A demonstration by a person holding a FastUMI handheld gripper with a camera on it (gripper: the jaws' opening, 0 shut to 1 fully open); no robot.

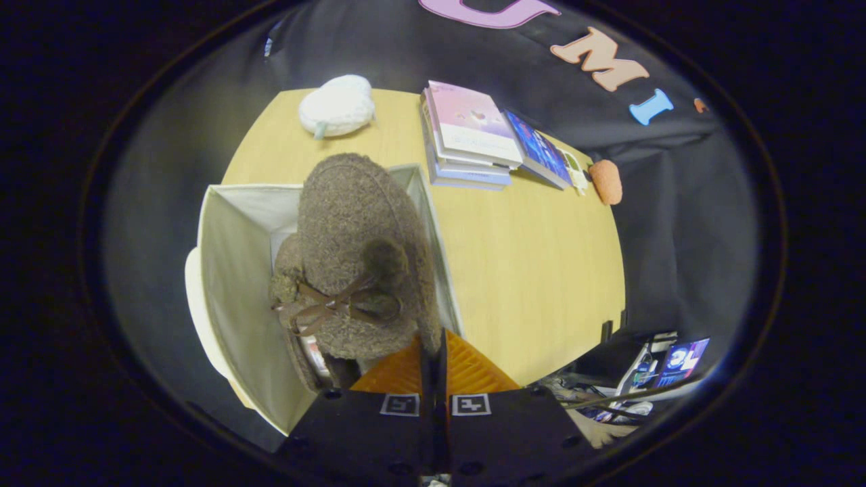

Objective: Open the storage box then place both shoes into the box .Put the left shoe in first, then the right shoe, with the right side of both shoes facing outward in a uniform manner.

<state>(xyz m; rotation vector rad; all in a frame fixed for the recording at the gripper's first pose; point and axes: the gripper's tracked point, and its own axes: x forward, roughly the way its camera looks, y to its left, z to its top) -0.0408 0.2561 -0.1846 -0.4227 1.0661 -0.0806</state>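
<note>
Brown fleece catches the eye first: a fuzzy shoe (358,257) with a leather bow hangs toe-away over the open storage box (233,270), just ahead of the gripper (433,348). The gripper's fingers are drawn nearly together, a thin gap left between them, and they seem to pinch the shoe's edge at its near right side, though the contact itself is hidden. I judge the shoe is held by that rim so it can be lowered straight down into the box.

Below it, at about 7 o'clock from the bow, another brown shoe (308,358) already lies inside the box, so this is likely the second one going in.

Beyond the box on the wooden table (541,270), a white pouch (337,105) sits at 12 o'clock and a stack of books (473,135) at 1 o'clock, well clear of the work.
</note>
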